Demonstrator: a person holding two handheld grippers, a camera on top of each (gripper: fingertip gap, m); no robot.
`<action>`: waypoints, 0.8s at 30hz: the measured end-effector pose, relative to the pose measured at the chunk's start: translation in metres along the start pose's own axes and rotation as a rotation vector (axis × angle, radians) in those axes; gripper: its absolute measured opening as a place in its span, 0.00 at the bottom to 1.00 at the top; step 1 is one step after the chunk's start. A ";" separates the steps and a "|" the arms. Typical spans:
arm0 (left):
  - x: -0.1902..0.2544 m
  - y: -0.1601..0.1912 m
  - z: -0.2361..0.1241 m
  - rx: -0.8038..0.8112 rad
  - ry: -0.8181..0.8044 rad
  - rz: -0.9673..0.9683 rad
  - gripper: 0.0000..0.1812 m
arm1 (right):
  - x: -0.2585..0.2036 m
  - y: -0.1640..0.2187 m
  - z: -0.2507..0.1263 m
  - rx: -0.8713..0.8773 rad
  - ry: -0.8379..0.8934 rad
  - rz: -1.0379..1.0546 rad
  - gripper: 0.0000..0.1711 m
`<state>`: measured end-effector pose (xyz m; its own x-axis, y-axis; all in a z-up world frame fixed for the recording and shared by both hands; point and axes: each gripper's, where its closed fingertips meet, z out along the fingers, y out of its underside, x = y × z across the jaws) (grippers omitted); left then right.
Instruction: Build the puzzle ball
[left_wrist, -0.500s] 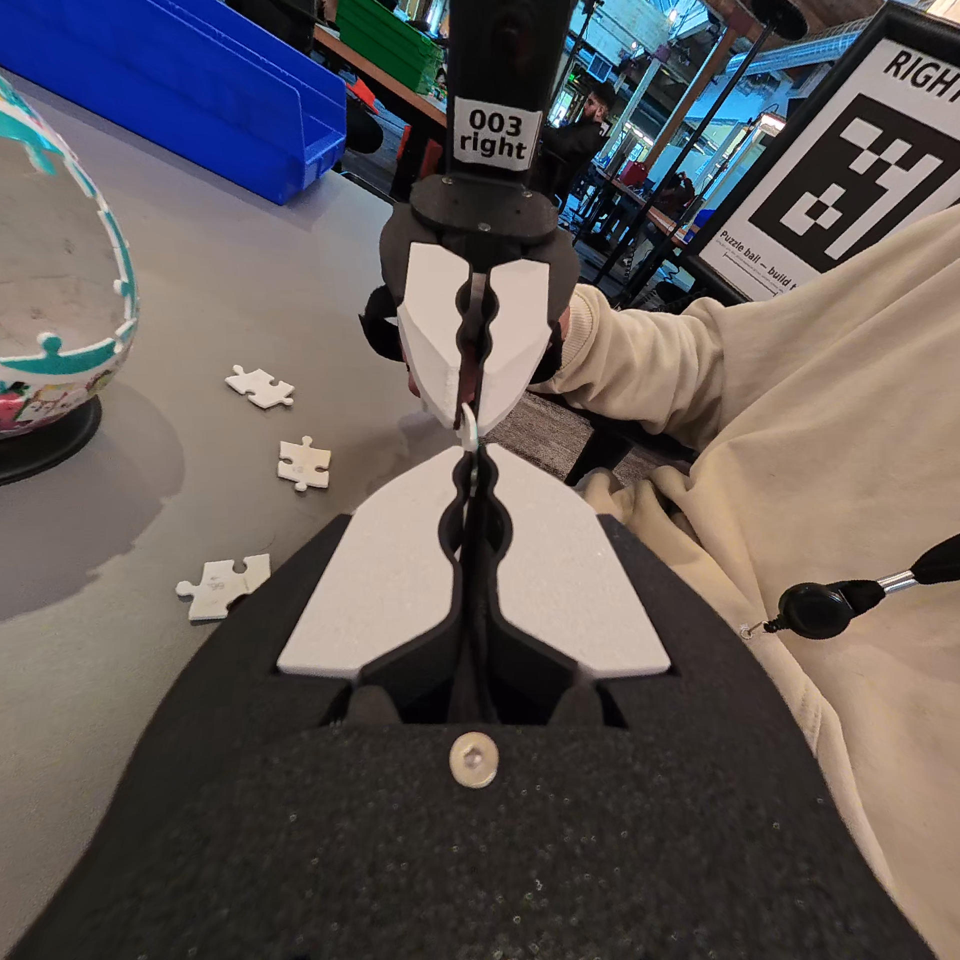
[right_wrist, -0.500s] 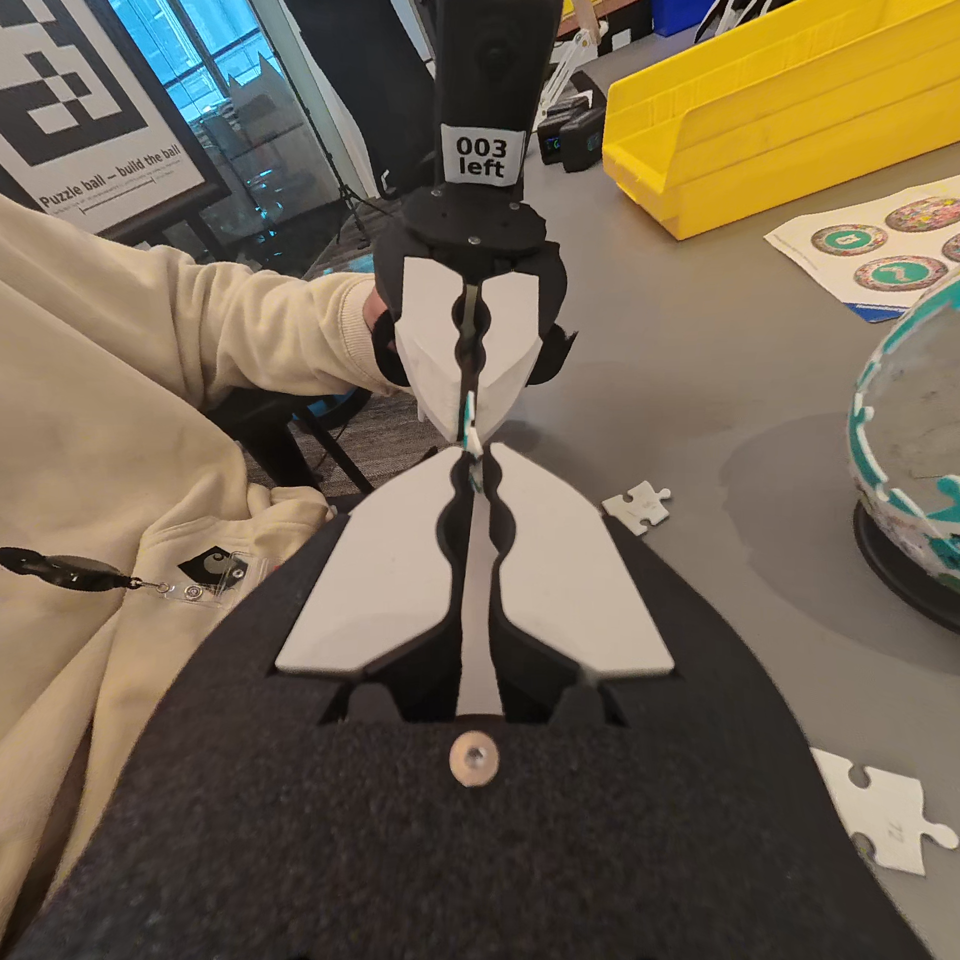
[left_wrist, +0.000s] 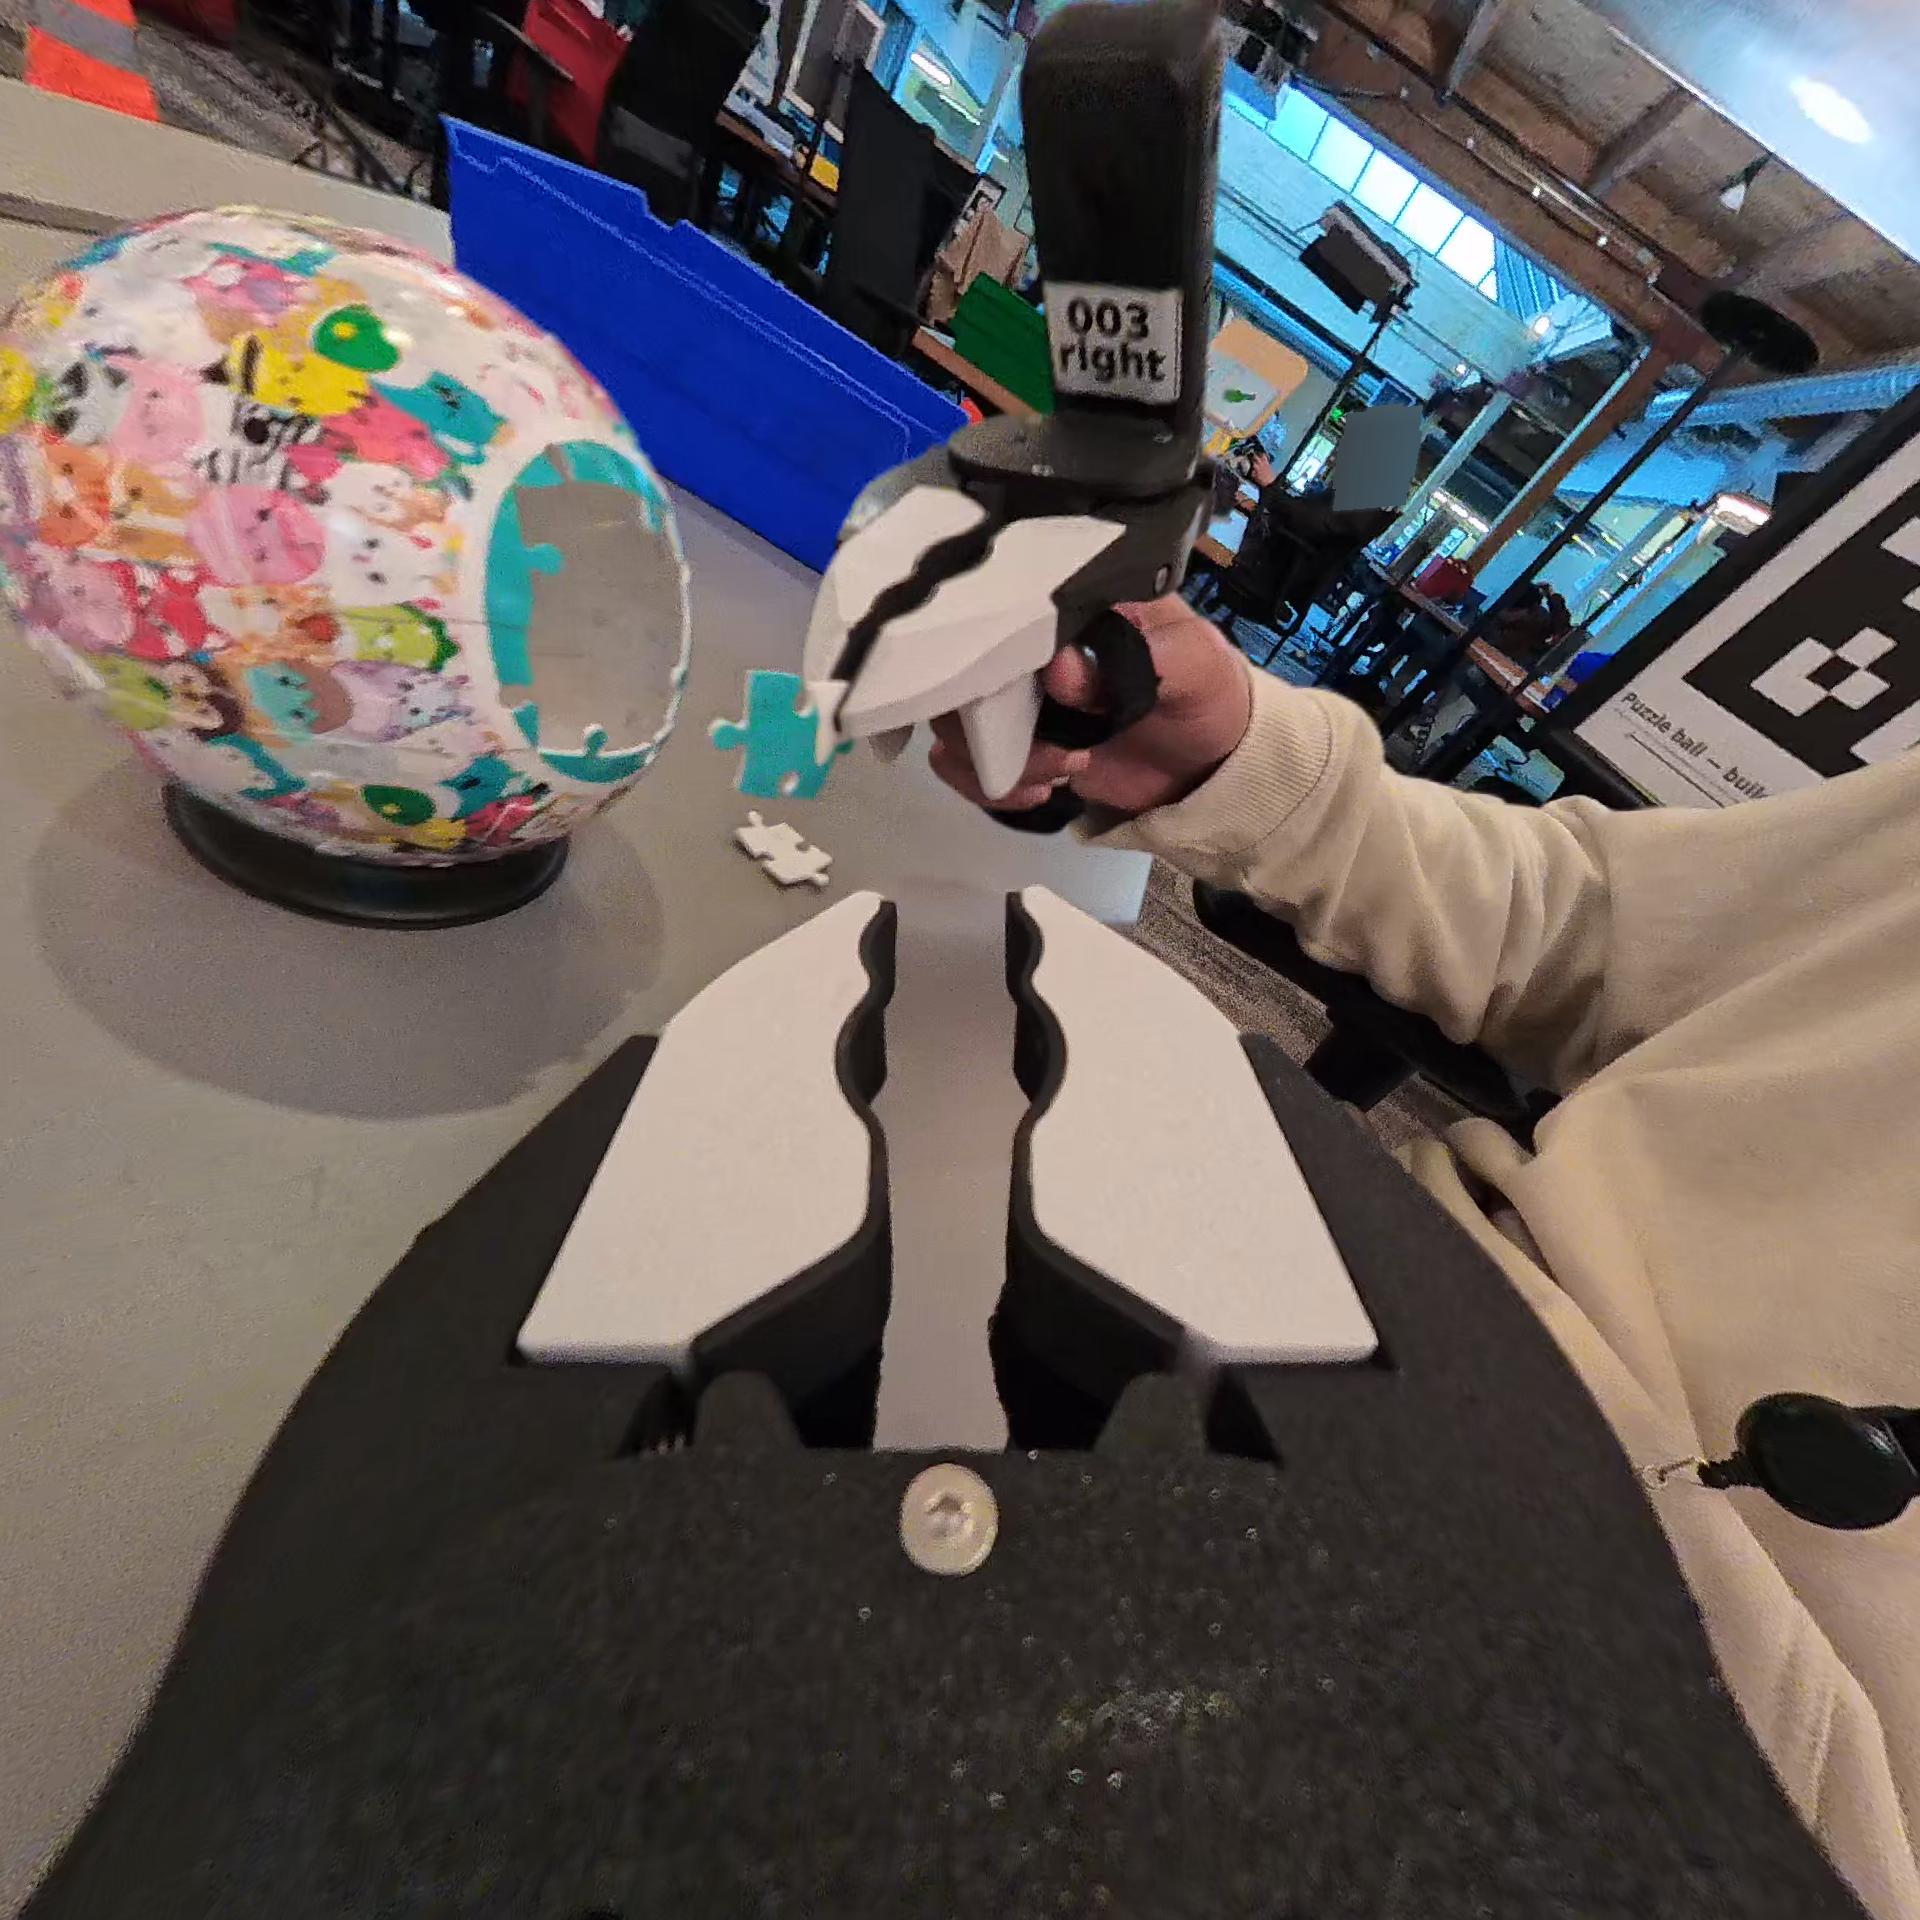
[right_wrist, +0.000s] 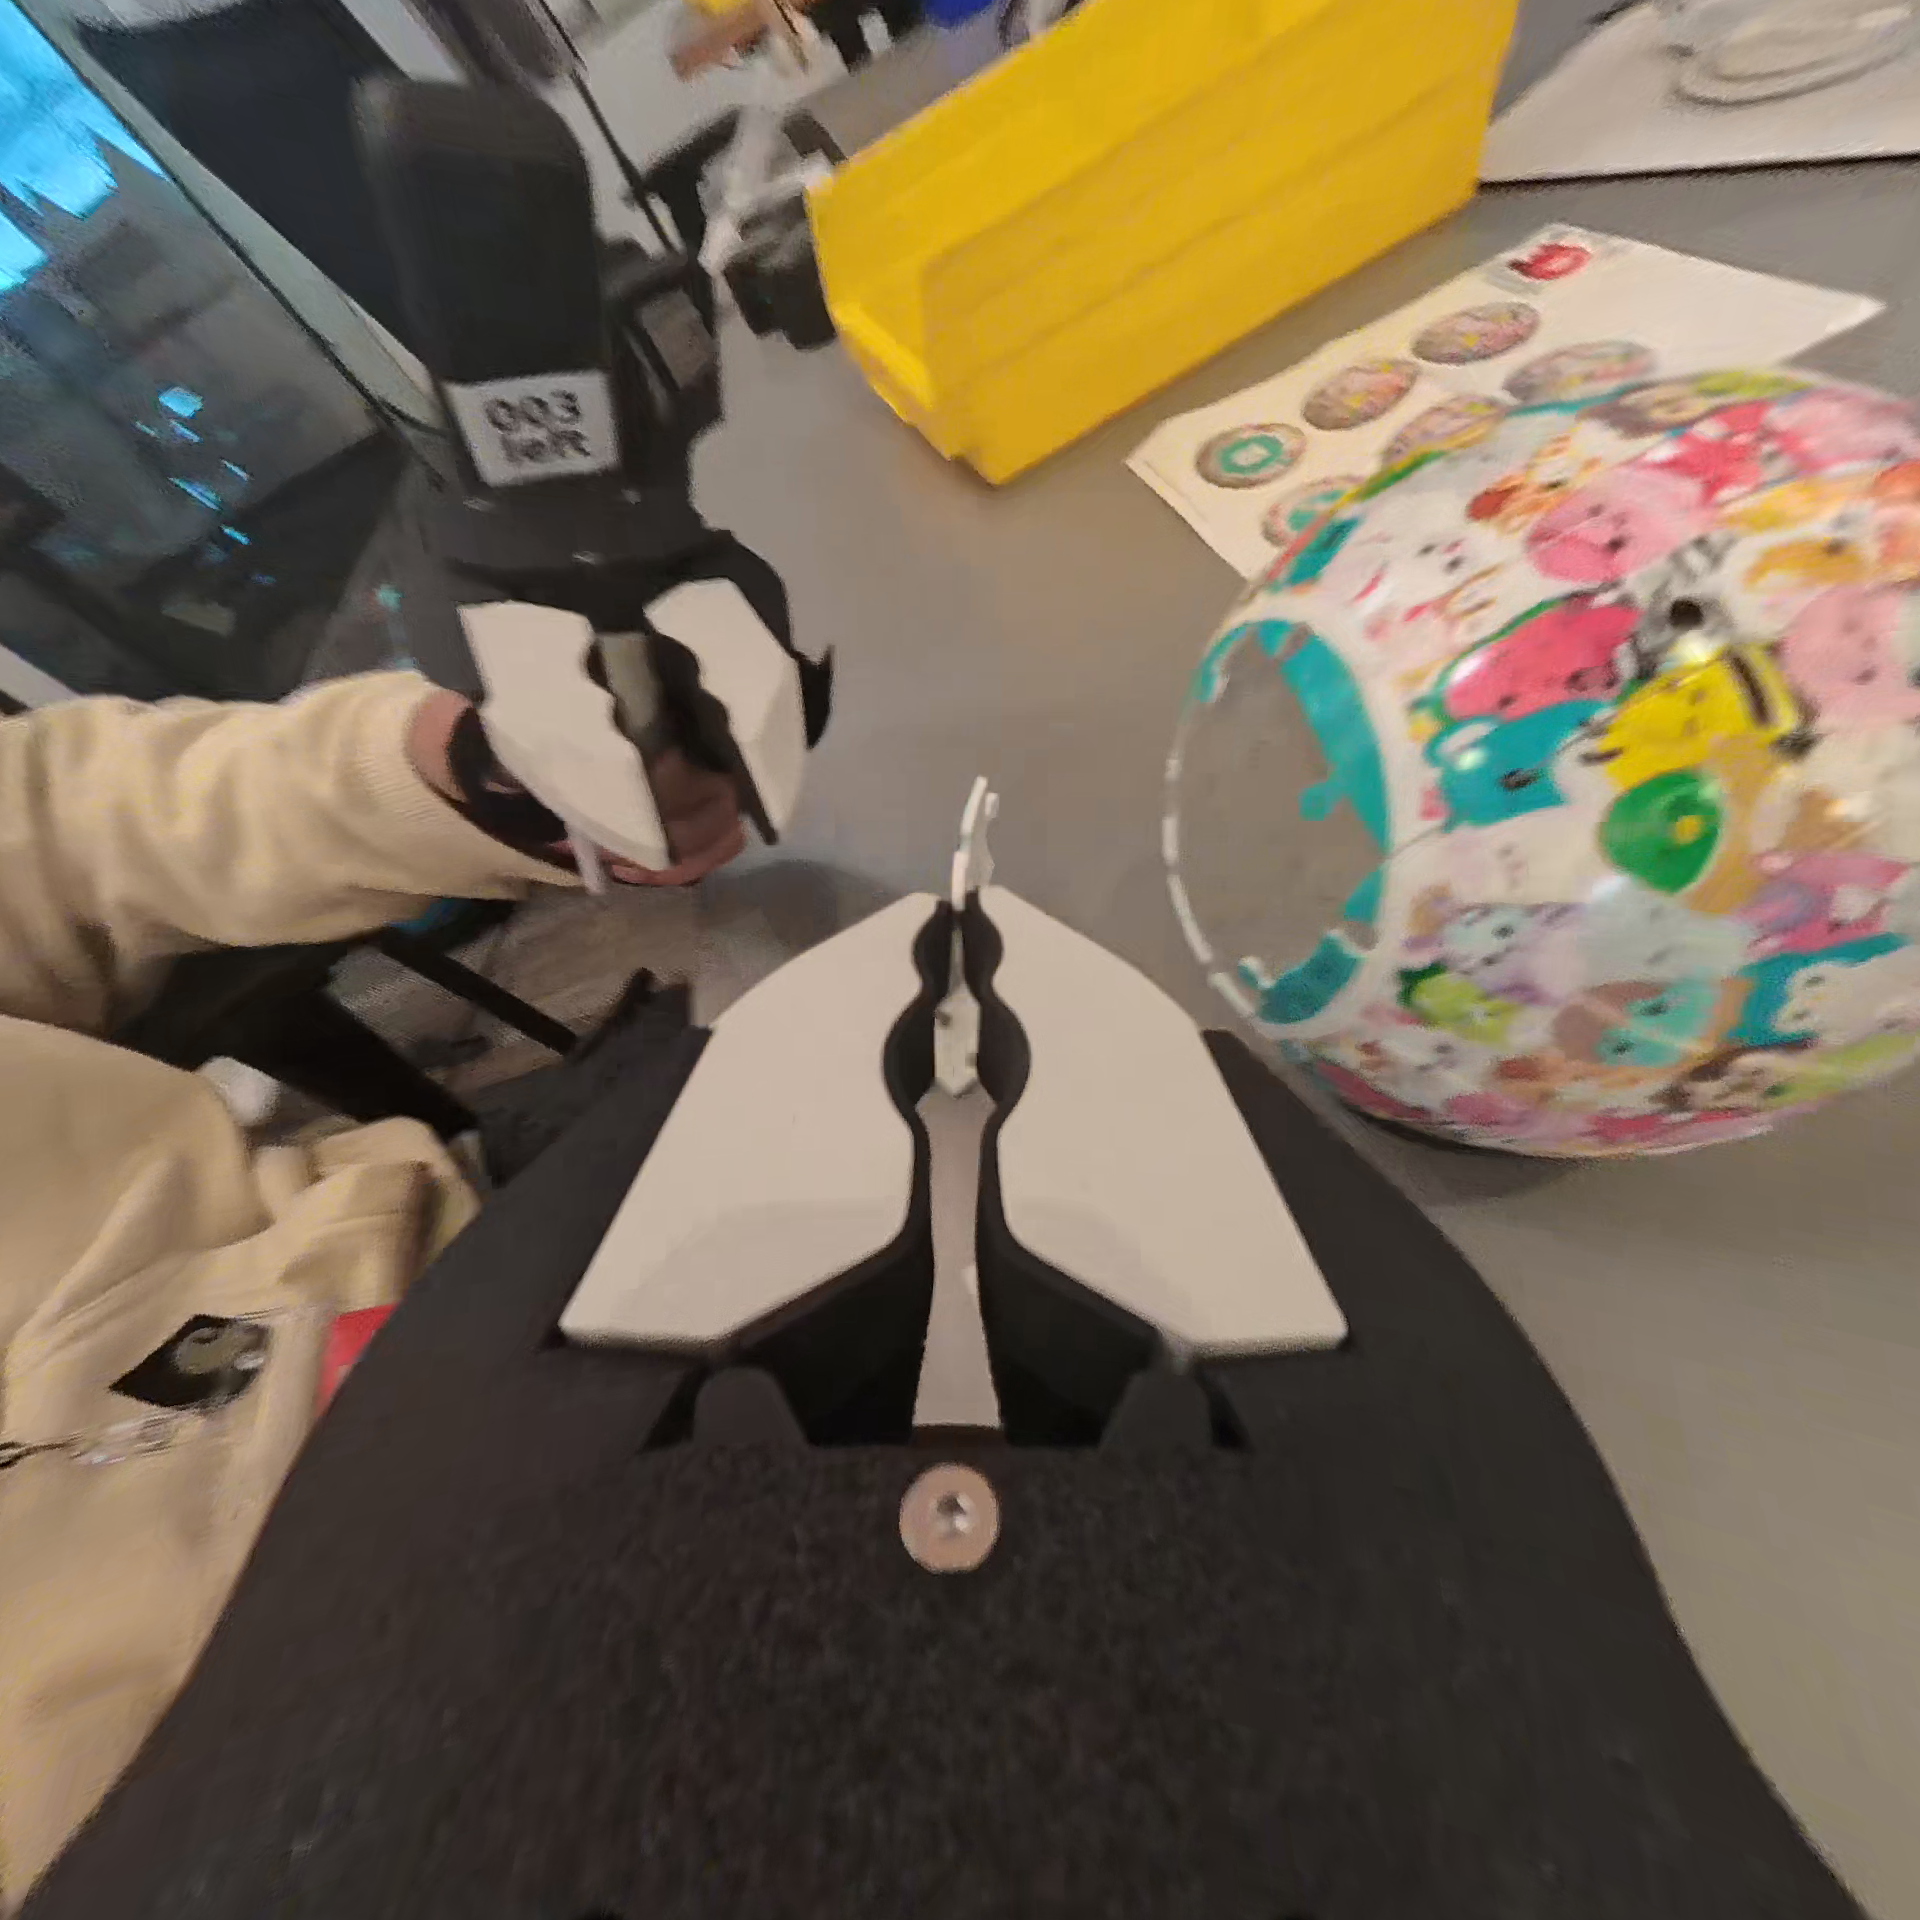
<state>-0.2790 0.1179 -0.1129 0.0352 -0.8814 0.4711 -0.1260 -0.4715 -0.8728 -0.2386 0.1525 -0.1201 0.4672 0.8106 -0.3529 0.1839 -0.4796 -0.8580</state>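
Although most of the puzzle ball (left_wrist: 312, 530) is already assembled, the left wrist view shows one ragged opening with a teal border on the side of the ball that faces the grippers, so the task looks close to its end but not finished. The ball sits on a dark round stand (left_wrist: 364, 883) on the grey table (left_wrist: 260, 1195). Just beside that opening, clear of the ball, the right gripper (left_wrist: 831, 717) pinches a teal puzzle piece (left_wrist: 774, 732) by one edge, its printed face plain to see. Nearer the camera than the ball, one loose piece (left_wrist: 781, 847) lies white side up on the table, so at least two pieces seem left to fit. The left gripper (left_wrist: 945, 914) stands with its fingers apart and nothing between them. Behind the ball sits a blue bin (left_wrist: 675, 343).

Seen from the right wrist view, the same held piece (right_wrist: 971, 862) appears only as a thin white edge clamped between nearly closed fingers (right_wrist: 810, 1091), so its colour cannot be read here. The ball (right_wrist: 1621, 769) lies to one side of the gripper, its gap turned toward the camera with the hollow inside visible. This view adds what the other lacks: a printed sheet (right_wrist: 1455, 384) flat on the table behind the ball, and a yellow bin (right_wrist: 1122, 229) farther off past it. The left gripper (right_wrist: 681, 831) hangs well away from the ball, fingers parted and empty, somewhat blurred. The loose piece is not visible here.
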 end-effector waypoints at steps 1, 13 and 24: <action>-0.003 0.001 0.000 -0.004 -0.010 -0.006 0.11 | 0.008 -0.001 0.002 -0.031 0.047 -0.026 0.01; 0.001 0.016 0.004 -0.090 -0.050 0.093 0.07 | 0.029 -0.002 0.013 -0.126 0.201 -0.100 0.01; 0.002 0.017 0.005 -0.096 -0.043 0.101 0.06 | 0.034 -0.007 0.012 -0.104 0.241 -0.149 0.01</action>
<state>-0.2761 0.1086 -0.1273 0.0601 -0.9256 0.3737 -0.2250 -0.3773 -0.8984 -0.2347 0.1875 -0.1312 0.6178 0.7776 -0.1167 0.3476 -0.4032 -0.8465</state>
